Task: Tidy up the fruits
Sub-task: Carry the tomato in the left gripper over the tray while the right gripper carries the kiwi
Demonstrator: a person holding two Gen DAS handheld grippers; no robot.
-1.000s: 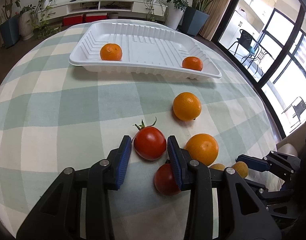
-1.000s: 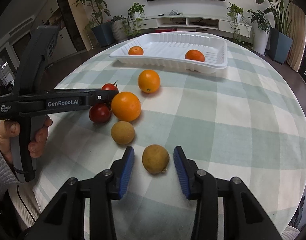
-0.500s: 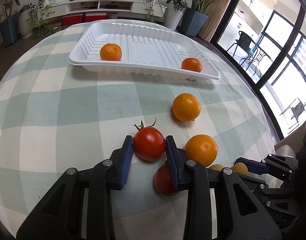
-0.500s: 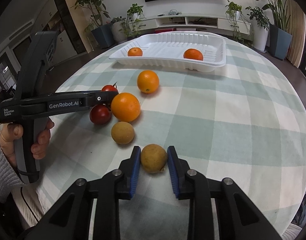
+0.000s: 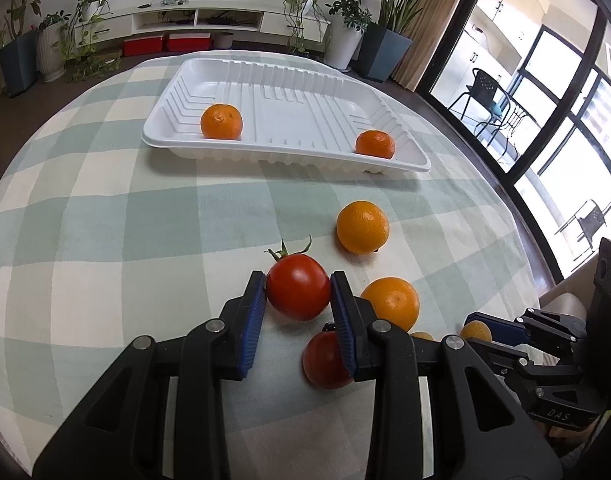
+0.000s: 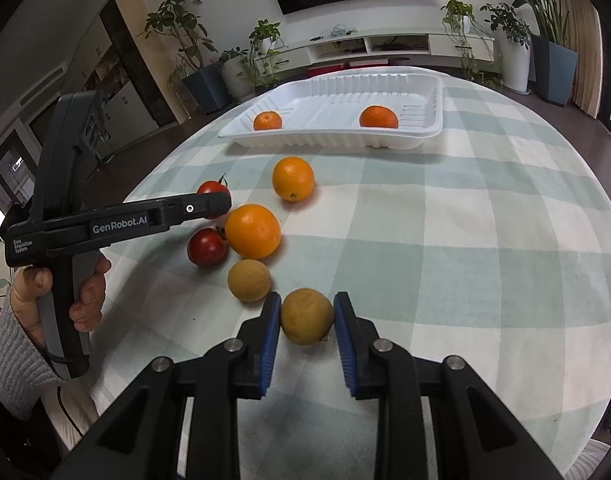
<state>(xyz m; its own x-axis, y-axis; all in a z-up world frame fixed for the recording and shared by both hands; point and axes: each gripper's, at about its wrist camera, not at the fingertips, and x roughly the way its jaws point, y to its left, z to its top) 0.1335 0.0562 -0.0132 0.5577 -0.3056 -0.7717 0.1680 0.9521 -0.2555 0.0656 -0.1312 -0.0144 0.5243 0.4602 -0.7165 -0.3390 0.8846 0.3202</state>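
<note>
Our left gripper (image 5: 298, 300) has its blue-padded jaws pressed against both sides of a round red tomato with a green stem (image 5: 298, 293), gripping it just above the green-and-white checked tablecloth (image 5: 105, 240). Our right gripper (image 6: 307, 322) is closed the same way on a dull yellow-brown round fruit (image 6: 306, 316), its pads touching the fruit's two flanks.

Taking the gripped tomato as our landmark, a second red tomato (image 5: 325, 364) lies just behind it toward us, partly hidden by the left gripper's right finger. A bright orange (image 5: 391, 303) sits just beside the tomato on its right, and another orange (image 5: 362, 227) rests a little beyond it, toward the tray. Farther still from the tomato stands the white ribbed plastic tray (image 5: 289, 80), holding two small tangerines: one in its near left corner (image 5: 221, 121) and one in its near right corner (image 5: 375, 144).

From the right wrist we see the person's left hand (image 6: 65, 292) wrapped around the left gripper's dark handle. A second yellow-brown fruit (image 6: 249, 280) lies near the held one, just to its left, close to the large orange (image 6: 252, 231).
</note>
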